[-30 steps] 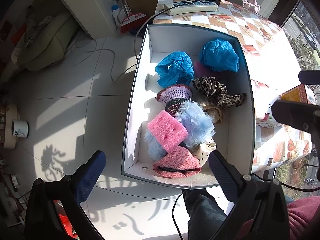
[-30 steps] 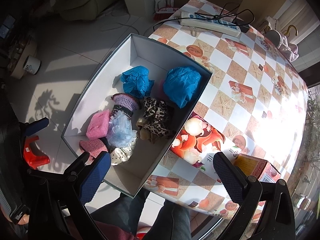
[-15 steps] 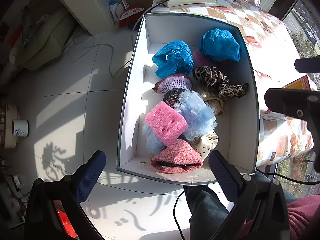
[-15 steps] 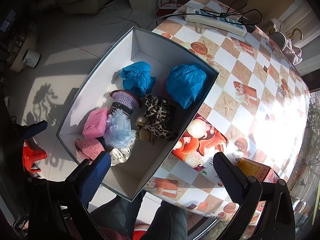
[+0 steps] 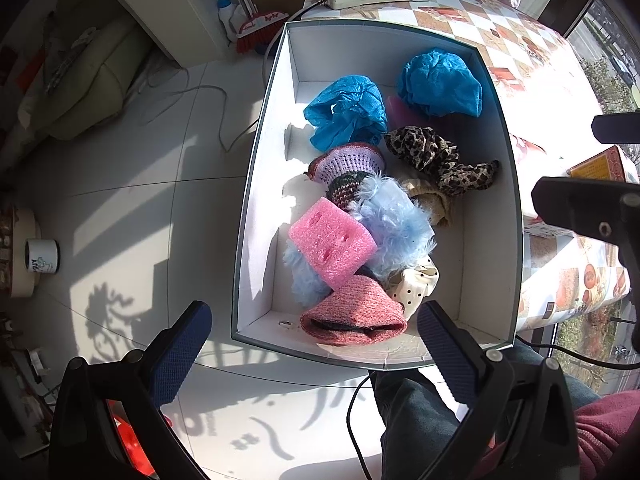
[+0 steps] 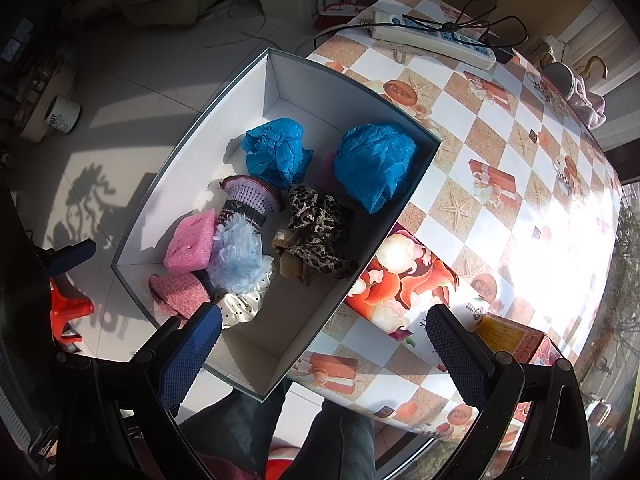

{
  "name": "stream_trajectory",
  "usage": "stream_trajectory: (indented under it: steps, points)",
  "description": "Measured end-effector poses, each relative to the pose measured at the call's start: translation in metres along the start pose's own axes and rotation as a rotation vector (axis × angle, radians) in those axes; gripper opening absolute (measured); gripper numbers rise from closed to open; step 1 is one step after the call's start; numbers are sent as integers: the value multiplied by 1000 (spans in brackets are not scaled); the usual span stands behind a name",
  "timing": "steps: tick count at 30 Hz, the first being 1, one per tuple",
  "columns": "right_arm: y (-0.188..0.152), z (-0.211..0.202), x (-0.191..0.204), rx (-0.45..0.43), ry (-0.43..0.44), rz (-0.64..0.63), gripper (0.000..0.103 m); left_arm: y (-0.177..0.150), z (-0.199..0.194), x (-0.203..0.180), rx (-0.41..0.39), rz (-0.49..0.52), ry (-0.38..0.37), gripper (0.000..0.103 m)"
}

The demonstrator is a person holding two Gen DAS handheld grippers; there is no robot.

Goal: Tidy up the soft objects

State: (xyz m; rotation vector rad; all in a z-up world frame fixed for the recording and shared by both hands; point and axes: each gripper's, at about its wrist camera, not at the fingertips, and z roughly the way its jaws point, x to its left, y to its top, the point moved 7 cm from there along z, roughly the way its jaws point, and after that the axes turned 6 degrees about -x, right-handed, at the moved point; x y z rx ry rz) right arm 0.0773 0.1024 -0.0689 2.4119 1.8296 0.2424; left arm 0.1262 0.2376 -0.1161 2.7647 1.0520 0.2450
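Both your grippers have edged closer over the white box (image 5: 256,184), left gripper (image 5: 312,344) and right gripper (image 6: 324,344) spread empty; pinch the light, squashy pink foam block (image 5: 333,243) at the box's near end across its edges.

Ahead of the left gripper (image 5: 312,344) the box (image 5: 516,216) lies open from above; soft things crowd its near-left corner; bare floor along its right wall; ahead of the right gripper (image 6: 324,344), open tablecloth (image 6: 520,184); orange carton (image 6: 508,340) just right.
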Motion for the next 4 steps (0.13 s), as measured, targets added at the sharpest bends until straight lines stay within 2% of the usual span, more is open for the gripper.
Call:
stream_trajectory:
  steps: [1,4]
  points:
    - [0,0,0,0,0,0,103,0,-1,0,-8,-3,-10,103]
    - [0,0,0,1,-1,1,103,2,-8,-2,-47,-39,-115,103]
